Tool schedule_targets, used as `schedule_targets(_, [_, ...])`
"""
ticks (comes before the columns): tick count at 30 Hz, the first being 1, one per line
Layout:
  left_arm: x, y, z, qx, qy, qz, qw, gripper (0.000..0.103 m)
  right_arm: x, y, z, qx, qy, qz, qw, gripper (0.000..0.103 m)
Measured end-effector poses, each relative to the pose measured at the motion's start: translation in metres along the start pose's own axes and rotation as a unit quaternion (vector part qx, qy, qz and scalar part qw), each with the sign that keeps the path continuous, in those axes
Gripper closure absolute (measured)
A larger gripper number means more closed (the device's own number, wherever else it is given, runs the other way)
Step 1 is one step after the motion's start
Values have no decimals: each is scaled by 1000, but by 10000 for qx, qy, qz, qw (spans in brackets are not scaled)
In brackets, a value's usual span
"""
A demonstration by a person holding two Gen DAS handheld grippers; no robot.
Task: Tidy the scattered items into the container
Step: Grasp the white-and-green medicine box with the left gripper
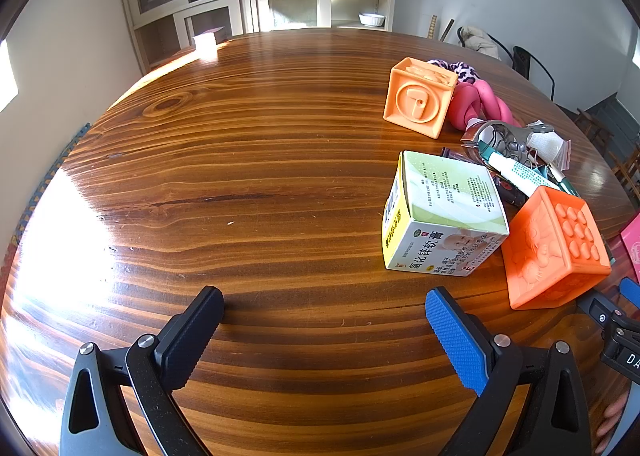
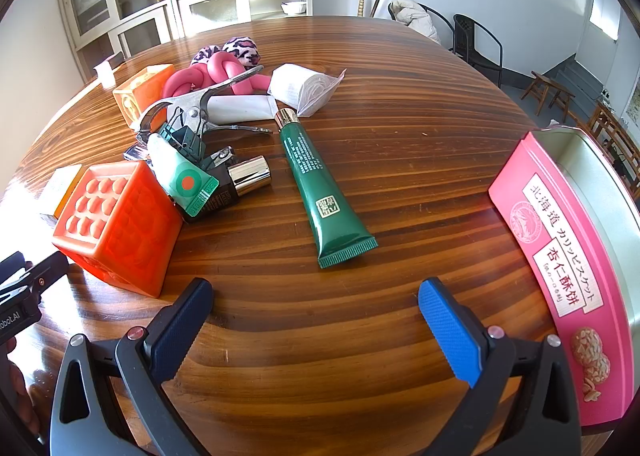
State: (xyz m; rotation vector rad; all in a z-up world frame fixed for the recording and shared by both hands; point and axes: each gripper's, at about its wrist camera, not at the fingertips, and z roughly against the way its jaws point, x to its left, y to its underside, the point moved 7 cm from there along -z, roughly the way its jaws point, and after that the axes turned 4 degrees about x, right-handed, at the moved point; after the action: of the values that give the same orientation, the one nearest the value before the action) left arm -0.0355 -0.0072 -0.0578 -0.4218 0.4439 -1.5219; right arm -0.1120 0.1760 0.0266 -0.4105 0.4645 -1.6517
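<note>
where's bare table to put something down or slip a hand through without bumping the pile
Bare wood lies between the green tube and the pink tin, and across the table left of the medicine box. It is crowded from the orange cube back to the metal clamp and pink knot toy.

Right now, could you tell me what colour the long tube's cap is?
Shiny gold, on the dark green tube; clearest in the right wrist view.

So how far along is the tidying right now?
Barely started. The pink tin shows no items inside where visible. Both the left gripper and right gripper are open, holding nothing. The green tube, orange cube and medicine box remain on the table.
</note>
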Motion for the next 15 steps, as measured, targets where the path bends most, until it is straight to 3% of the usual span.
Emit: schedule_targets(15, [-3,-3,-2,-5,-38,44,10000,1,-13,-25,-12,0,-300,467,9985,1])
